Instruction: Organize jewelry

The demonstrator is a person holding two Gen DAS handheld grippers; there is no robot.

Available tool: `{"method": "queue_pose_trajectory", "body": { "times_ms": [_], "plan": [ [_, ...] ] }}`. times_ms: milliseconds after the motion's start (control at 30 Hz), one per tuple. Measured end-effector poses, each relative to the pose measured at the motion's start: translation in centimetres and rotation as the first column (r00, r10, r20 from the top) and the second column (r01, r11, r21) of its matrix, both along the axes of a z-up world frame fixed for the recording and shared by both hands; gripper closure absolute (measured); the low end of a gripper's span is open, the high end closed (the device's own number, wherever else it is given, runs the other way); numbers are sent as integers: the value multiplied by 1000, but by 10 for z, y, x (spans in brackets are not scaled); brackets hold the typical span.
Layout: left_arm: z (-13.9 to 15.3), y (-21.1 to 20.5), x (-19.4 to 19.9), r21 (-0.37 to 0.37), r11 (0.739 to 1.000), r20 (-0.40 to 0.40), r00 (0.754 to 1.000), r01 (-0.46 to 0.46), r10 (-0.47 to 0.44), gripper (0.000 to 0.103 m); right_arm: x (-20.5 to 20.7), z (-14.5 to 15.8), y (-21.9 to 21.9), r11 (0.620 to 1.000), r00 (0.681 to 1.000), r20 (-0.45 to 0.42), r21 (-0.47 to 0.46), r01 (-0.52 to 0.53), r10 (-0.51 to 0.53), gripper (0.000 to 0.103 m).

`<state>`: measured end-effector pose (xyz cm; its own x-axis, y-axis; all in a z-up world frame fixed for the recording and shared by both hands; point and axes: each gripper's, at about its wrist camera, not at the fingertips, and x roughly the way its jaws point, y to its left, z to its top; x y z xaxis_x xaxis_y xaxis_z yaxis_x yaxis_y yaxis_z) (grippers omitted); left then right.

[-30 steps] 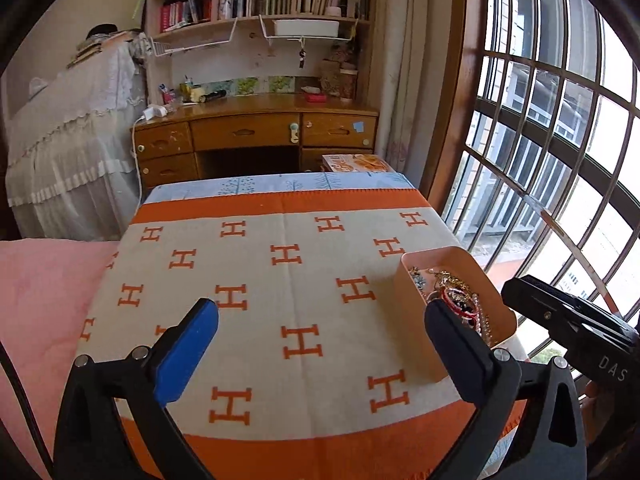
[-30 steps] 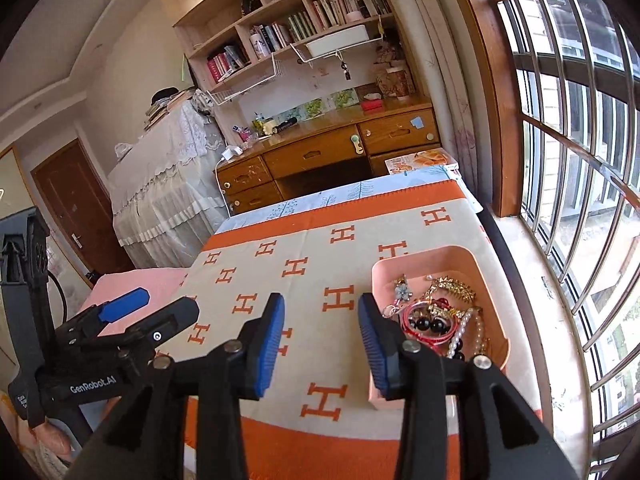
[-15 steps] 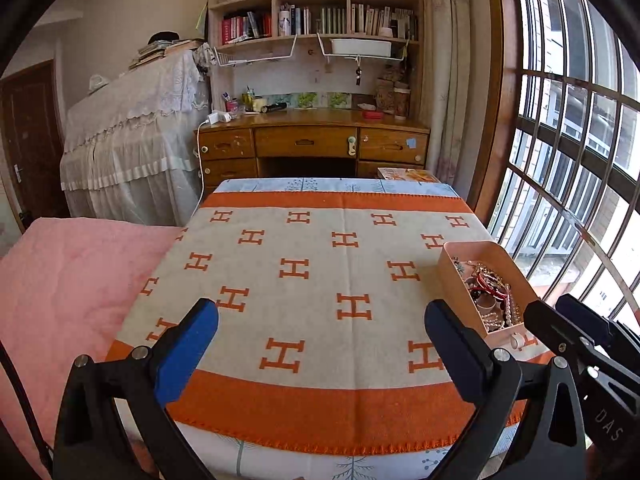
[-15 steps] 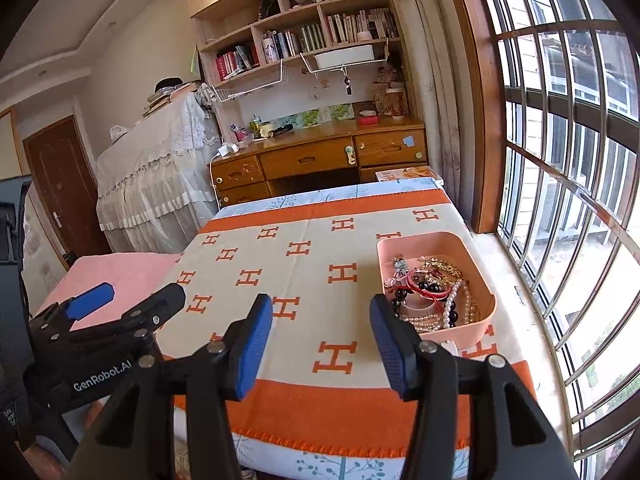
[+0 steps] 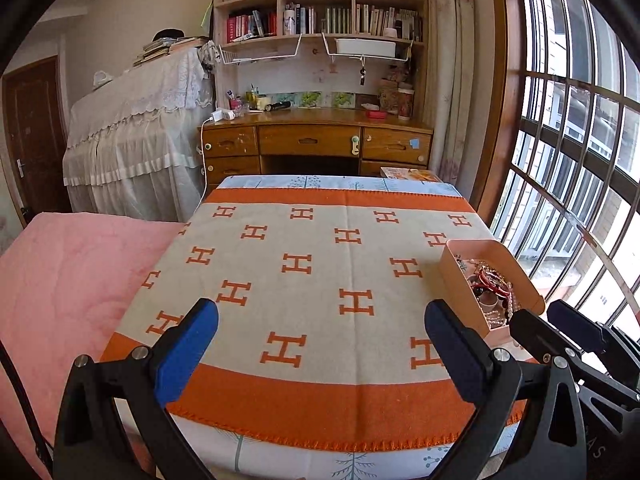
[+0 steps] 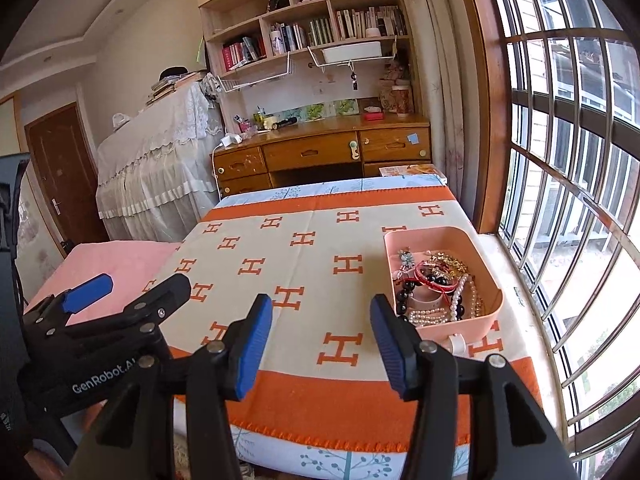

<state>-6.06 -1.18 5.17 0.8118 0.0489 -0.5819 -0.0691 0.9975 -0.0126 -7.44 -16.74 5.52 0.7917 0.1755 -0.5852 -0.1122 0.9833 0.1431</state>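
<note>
Ahead of the right gripper (image 6: pixel 321 326) and off to its right, a pink tray (image 6: pixel 486 316) sits on the orange-and-cream blanket (image 6: pixel 312 248), heaped with jewelry (image 6: pixel 434 280). Its jaws stand about half apart, having just been opening, with nothing between them. Beside it, the left gripper (image 5: pixel 322 330) gapes wide and empty, the tray just beyond its right finger (image 5: pixel 454 352).
</note>
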Motion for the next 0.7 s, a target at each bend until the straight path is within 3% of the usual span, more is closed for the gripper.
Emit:
{"method": "queue_pose_trajectory", "body": {
  "times_ms": [700],
  "plan": [
    [-5,2,0,1,1000,-14,1000,-6,6,1,2,-2,1,1000,1000,-9,-3,4,-4,51]
  ]
}}
